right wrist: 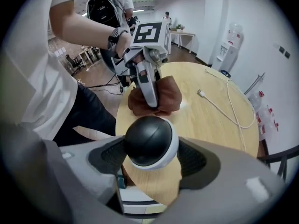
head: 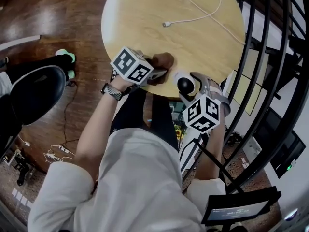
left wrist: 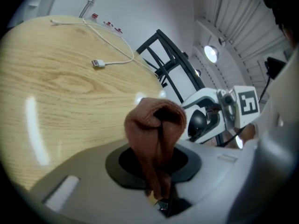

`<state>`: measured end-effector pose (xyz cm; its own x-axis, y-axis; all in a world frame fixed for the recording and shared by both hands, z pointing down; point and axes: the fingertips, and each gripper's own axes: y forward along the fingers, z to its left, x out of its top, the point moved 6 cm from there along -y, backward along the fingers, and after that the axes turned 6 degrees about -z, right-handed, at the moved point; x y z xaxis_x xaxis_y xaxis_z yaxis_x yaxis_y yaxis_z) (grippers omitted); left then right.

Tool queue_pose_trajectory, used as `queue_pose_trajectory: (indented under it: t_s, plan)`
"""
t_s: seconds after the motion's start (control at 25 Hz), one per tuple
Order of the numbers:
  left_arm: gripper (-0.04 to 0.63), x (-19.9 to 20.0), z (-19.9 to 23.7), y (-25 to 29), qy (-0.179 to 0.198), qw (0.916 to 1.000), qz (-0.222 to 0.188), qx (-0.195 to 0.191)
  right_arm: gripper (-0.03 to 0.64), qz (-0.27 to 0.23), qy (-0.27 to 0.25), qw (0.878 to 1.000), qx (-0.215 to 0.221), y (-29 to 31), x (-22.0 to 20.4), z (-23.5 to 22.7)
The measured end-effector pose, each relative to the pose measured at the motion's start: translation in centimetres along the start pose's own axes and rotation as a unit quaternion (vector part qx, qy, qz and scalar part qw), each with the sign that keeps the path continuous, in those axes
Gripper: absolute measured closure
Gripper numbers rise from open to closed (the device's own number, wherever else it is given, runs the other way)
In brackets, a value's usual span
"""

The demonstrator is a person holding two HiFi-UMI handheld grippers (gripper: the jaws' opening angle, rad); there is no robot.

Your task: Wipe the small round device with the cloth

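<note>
In the head view, the left gripper point(head: 155, 74) covers most of the brown cloth point(head: 163, 61), and the white cable point(head: 209, 14) leaves the top edge. In the right gripper view, the jaws hide the flanks of the small round device point(right wrist: 150, 143).

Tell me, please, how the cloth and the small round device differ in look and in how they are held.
The cloth is brown, soft and bunched; the small round device is a smooth black dome with a white rim. The left gripper pinches the cloth on the table; the right gripper holds the device by the table's edge. Both are gripped.
</note>
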<state>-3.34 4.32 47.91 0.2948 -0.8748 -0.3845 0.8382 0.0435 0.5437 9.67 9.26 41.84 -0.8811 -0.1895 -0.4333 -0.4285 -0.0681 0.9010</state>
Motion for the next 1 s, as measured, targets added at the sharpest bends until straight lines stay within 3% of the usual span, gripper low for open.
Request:
queue_pose_trajectory:
  t_s: [0.32,0.48,0.64,0.84,1.0]
  plan:
    - [0.509,0.2,-0.2,0.1,0.000,1.0000,-0.003,-0.009,0.281,0.036,-0.047,0.998,0.011,0.1,-0.5,-0.4]
    - [0.509,0.1,-0.5,0.3,-0.002,0.9999,-0.001,-0.014,0.281,-0.006,-0.006,1.000,0.003,-0.1,-0.6,-0.7]
    - [0.509,0.5,-0.8,-0.1,-0.011,0.9996,-0.015,-0.023,0.281,-0.079,0.072,0.994,-0.014,-1.3,-0.4,-1.1]
    - [0.509,2.7,-3.3,-0.8,-0.020,0.9944,-0.060,-0.084,0.281,-0.139,0.145,0.978,-0.047,-2.2,-0.2,-0.9]
    - [0.511,4.4,-6.5,-0.9,0.019,0.9819,-0.050,-0.182,0.302,-0.129,0.137,0.980,-0.069,-2.1,-0.2,-0.6]
